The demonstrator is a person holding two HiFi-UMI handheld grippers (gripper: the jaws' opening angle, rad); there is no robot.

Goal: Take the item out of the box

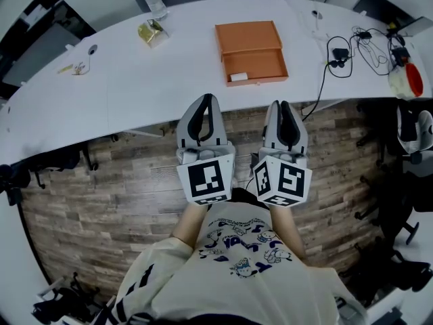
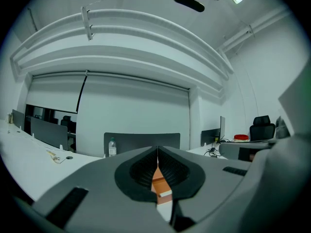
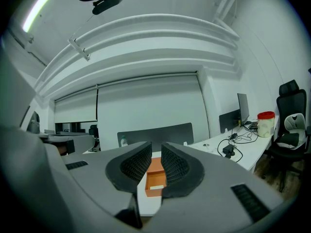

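An open orange box (image 1: pixel 250 51) lies on the white table (image 1: pixel 135 93), its lid folded back toward the far side. A small white item (image 1: pixel 239 77) rests in the near tray. Both grippers hover side by side over the floor, short of the table's near edge, pointing at the box. My left gripper (image 1: pixel 205 100) is shut and empty, its pads meeting at the tip. My right gripper (image 1: pixel 284 104) is shut too, with nothing in it. Between the jaws, the left gripper view shows the box (image 2: pixel 158 182) and the right gripper view shows the box (image 3: pixel 156 177) with the item (image 3: pixel 156 187).
A water bottle (image 1: pixel 155 3) and a yellowish packet (image 1: pixel 152 32) stand at the back left. Black cables with a charger (image 1: pixel 340 53) and a red-lidded tub (image 1: pixel 409 78) lie to the right. An office chair (image 1: pixel 413 131) stands off the table's right end.
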